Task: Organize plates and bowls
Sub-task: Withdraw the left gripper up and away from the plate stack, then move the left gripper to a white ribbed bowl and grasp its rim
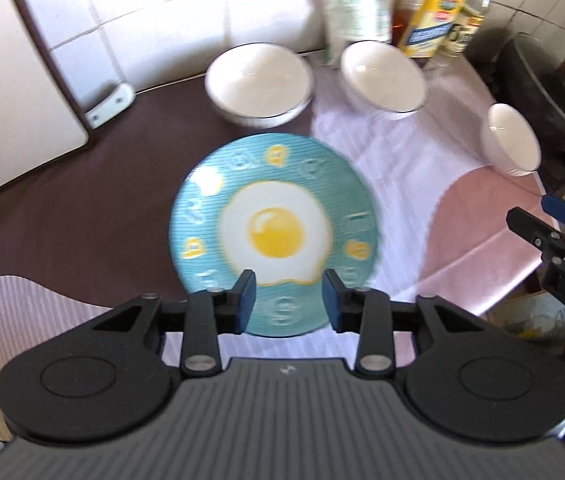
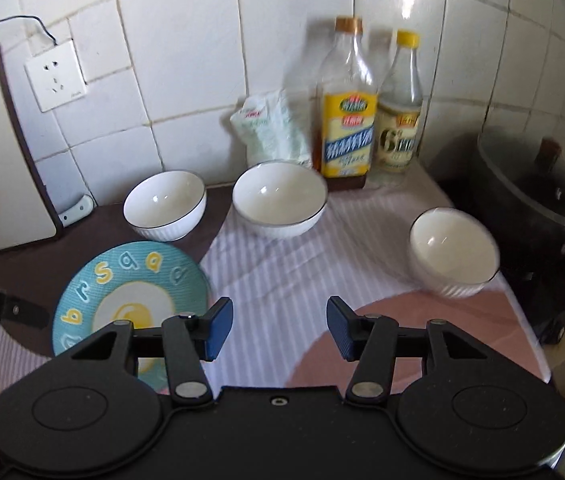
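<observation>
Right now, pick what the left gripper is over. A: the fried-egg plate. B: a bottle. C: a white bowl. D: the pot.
A: in the left wrist view the open left gripper frames the near rim of the teal fried-egg plate, with the white bowls farther back.

One plate (image 1: 274,236) and three bowls stand on the bench (image 1: 82,208), all upright and empty. The plate is round and turquoise, with a fried egg drawn in its middle and yellow and white letters around the rim. It lies flat, partly on the dark brown cloth (image 1: 130,152) and partly on the pale striped one (image 1: 394,200). Behind the plate stands a white ribbed bowl with a dark rim (image 2: 165,205), on the brown cloth. Just to its right is a second white bowl (image 2: 280,199), wider in appearance. The third white bowl (image 2: 453,251) stands well apart, near the right edge.
</observation>
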`<state>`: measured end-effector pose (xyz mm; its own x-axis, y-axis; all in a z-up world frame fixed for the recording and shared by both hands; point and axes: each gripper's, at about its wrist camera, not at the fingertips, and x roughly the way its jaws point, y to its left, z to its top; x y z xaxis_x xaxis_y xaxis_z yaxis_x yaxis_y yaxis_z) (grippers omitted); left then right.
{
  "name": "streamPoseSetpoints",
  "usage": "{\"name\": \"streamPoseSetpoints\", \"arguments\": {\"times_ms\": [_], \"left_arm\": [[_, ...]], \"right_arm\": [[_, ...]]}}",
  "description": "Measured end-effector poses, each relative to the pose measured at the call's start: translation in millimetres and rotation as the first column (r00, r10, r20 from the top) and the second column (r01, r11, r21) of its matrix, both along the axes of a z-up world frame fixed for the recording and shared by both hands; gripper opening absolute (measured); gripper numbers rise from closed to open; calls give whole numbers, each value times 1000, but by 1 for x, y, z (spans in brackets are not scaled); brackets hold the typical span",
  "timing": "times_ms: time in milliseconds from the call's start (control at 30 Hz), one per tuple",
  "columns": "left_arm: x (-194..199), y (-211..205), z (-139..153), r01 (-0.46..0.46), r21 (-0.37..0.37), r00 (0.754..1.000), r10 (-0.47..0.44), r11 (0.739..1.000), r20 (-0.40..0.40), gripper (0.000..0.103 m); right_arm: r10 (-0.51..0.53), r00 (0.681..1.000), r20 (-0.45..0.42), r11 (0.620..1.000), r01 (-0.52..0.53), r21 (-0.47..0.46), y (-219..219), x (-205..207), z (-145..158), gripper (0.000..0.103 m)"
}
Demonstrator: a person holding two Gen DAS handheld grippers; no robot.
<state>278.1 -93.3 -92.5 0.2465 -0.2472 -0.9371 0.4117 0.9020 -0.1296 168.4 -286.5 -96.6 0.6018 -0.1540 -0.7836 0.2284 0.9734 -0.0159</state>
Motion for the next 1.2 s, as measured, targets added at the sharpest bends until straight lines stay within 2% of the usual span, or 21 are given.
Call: {"name": "streamPoseSetpoints", "arguments": {"times_ms": [67, 233, 333, 433, 567, 700, 767, 867, 1033, 1100, 1200], "left_arm": [[-9, -21, 5, 2, 1, 1000, -2, 1000, 20, 41], [-31, -75, 15, -8, -4, 999, 8, 1000, 49, 47], [-41, -105, 21, 12, 1, 997, -12, 1000, 77, 48], [-43, -131, 25, 18, -30, 998, -17, 999, 58, 53], [-42, -166, 22, 15, -22, 998, -14, 1000, 53, 61], [-40, -193, 13, -2, -20, 999, 3, 1000, 53, 67], [-38, -205, 6, -14, -12, 999, 14, 1000, 49, 74], [-35, -219, -6, -36, -11, 998, 37, 999, 58, 80], [-26, -246, -30, -51, 0, 997, 51, 999, 56, 80], [-20, -256, -40, -25, -31, 999, 26, 999, 48, 81], [-12, -268, -54, -47, -78, 998, 50, 996, 46, 81]], "right_arm": [[37, 999, 23, 999, -36, -19, -19, -10, 7, 57], [83, 995, 63, 997, -83, 7, -73, -28, 14, 63], [101, 993, 57, 995, -99, -33, -98, -34, 14, 68], [103, 994, 47, 993, -100, -59, -120, -40, 12, 70], [133, 988, 75, 987, -125, -103, -148, -48, 4, 84], [151, 986, 76, 982, -142, -121, -169, -51, -10, 90], [174, 982, 72, 980, -165, -113, -178, -49, -20, 94], [201, 977, 66, 976, -193, -102, -189, -47, -38, 96], [205, 978, 42, 976, -201, -88, -198, -35, -77, 96], [231, 972, 33, 967, -226, -116, -196, -29, -90, 96], [254, 967, 15, 957, -249, -150, -196, -21, -112, 96]]}}
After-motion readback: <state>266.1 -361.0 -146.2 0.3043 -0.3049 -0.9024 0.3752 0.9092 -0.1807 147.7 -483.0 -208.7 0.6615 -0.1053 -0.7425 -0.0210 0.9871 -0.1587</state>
